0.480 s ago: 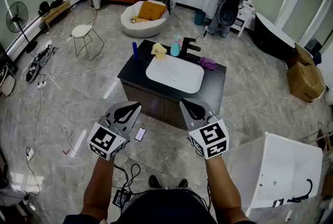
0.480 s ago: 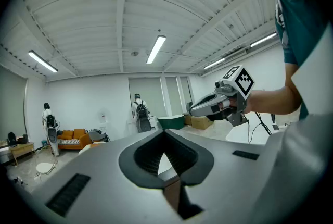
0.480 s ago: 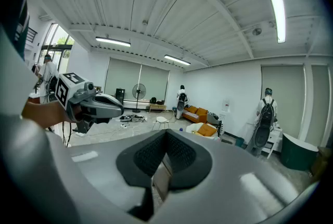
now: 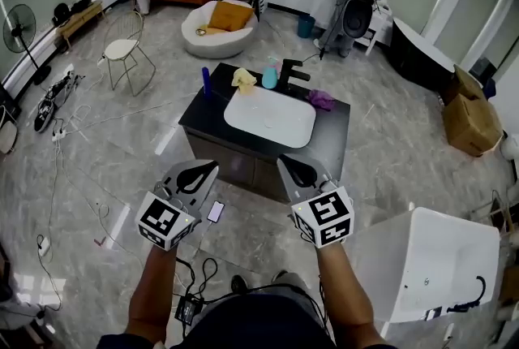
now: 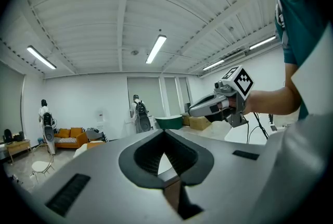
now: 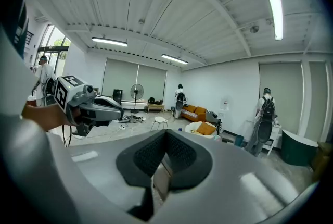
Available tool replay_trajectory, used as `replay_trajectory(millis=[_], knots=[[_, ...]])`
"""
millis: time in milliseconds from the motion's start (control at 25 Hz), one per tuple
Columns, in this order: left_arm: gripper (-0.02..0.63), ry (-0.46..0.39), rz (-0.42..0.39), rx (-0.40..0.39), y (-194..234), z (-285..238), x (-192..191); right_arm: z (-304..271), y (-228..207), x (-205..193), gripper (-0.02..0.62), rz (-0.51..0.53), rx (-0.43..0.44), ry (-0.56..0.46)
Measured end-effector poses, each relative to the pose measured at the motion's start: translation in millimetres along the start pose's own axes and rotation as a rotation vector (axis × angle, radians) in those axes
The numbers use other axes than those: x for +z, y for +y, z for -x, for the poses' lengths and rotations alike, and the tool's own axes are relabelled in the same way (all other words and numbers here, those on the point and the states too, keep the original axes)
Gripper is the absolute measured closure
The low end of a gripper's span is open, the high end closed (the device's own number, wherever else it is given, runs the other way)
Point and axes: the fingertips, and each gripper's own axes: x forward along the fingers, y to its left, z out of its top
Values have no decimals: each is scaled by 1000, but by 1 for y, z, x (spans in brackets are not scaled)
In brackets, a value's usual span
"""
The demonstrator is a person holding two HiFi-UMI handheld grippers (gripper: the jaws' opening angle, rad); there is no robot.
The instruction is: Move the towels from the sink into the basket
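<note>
Left tongs [image 4: 204,170]: closed, the pads meet at the tip with nothing between them; you hold them out in front of you, roughly level.
Right tongs [image 4: 297,168]: closed the same way and empty; they sit just beside the left tongs, at the same reach.
Bench [image 4: 203,112]: a dark vanity top, well ahead of both tongs and touched by neither.
Sink [image 4: 280,127]: a white basin set in the bench, straight ahead of the gap between your tongs; its bowl looks bare.
Yellow towel [image 4: 244,79]: bunched on the bench at the sink's far left corner, ahead of your left tongs and well apart from them.
Purple towel [image 4: 322,100]: bunched on the bench just past the sink's right edge, ahead of your right tongs and well apart from them.
Blue bottle [image 4: 206,81]: upright, left of the yellow towel.
Teal bottle [image 4: 270,78]: between the yellow towel and the black tap [image 4: 293,71].
White bin [image 4: 385,258]: open-topped, on the floor to the right of your right tongs, nearer to you than the bench.
</note>
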Motion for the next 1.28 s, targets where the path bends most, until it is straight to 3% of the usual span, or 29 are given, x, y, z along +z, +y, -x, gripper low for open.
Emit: replay_trajectory(millis=[280, 760, 1280], knots=[[600, 25, 15, 5, 19, -32, -12, -30, -36, -10, 584, -35, 7, 3], [600, 87, 36, 101, 64, -129, -22, -105, -135, -37, 584, -70, 109, 25], [600, 118, 63, 180, 104, -216, -31, -168, -214, -43, 584, -64, 203, 33]])
